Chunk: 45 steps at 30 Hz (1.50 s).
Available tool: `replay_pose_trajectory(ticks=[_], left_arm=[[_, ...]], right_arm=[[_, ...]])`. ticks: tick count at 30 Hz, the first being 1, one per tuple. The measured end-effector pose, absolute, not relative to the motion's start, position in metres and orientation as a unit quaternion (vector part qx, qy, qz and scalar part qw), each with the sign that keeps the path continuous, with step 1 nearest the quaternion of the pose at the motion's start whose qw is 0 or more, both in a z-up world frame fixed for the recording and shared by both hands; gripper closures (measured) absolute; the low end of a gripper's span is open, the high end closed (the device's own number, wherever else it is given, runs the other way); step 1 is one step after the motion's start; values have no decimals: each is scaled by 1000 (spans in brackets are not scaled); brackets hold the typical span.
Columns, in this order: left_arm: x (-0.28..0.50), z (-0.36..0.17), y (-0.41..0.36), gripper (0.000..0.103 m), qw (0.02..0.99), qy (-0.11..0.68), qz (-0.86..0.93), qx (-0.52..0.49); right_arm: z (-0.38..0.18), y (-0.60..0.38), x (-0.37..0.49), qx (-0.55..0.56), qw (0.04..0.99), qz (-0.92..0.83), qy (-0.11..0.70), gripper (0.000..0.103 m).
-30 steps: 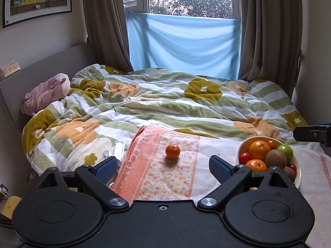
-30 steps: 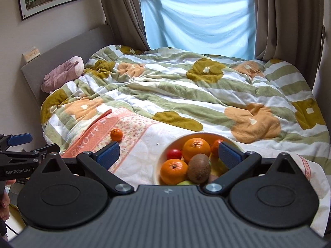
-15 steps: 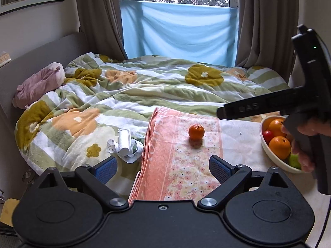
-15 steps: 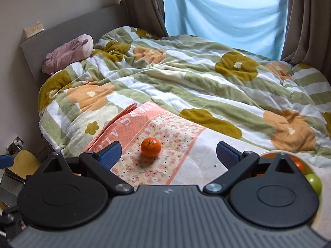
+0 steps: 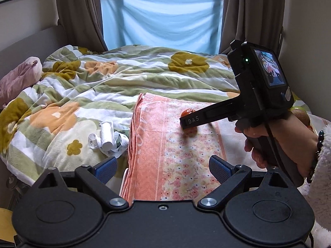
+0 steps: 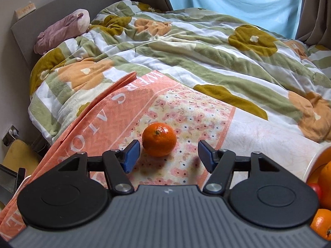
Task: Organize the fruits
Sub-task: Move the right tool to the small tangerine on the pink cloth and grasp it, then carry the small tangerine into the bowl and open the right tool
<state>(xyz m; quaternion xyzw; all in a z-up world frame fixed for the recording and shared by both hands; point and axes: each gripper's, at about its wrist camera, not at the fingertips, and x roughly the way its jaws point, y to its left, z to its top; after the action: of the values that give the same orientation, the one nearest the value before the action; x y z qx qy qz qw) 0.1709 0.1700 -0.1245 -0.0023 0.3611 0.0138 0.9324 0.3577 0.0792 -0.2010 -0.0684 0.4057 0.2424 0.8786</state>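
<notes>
A small mandarin (image 6: 159,139) lies on an orange floral cloth (image 6: 186,113) spread over the bed. My right gripper (image 6: 168,155) reaches down around it. Its jaws are closing, with the fruit between the blue pads and nearer the left pad (image 6: 132,154); neither pad presses on it. In the left wrist view the right gripper's finger (image 5: 192,121) crosses in front of the mandarin (image 5: 187,111) and hides most of it. My left gripper (image 5: 162,168) hangs open over the near end of the cloth (image 5: 175,155), with nothing between its fingers. A white bowl (image 6: 314,163) of oranges and a red fruit sits at the right.
Crumpled white paper (image 5: 107,138) lies on the striped quilt (image 5: 103,95) left of the cloth. A pink plush toy (image 6: 62,29) rests by the grey headboard. The bed's edge drops off at the near left. A hand in a fluffy white sleeve (image 5: 318,165) holds the right gripper.
My right gripper has swung left from the bowl, sunk to the mandarin and narrowed its jaws. The left gripper has come lower and closer to the cloth.
</notes>
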Motion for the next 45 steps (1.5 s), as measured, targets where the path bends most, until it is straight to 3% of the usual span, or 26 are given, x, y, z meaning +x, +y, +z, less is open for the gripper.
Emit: replay_pose_trajectory(ticks=[4,7,16,25,35,45], left_arm=[[174,-128,171,6,930,368,8,-3],[177,-128,170,5,929,370,6,-2],[180,-121,165,6,930,366,15,6],[183,-94,141,6,936,352,13,11],[194,-57,76,6,949,315,-10,28],[199,-48,12,5,951,307,-25,36]], right_arm=[[-203,83,360,-69,878,250,402,33],[-203,86,361,-72,875,258,402,51],[-187,80,356,-59,877,266,396,51],[-133,34,334,-39,889,262,373,51],[-78,-72,303,-37,911,212,352,51],[-79,-176,294,-26,916,165,365,51]])
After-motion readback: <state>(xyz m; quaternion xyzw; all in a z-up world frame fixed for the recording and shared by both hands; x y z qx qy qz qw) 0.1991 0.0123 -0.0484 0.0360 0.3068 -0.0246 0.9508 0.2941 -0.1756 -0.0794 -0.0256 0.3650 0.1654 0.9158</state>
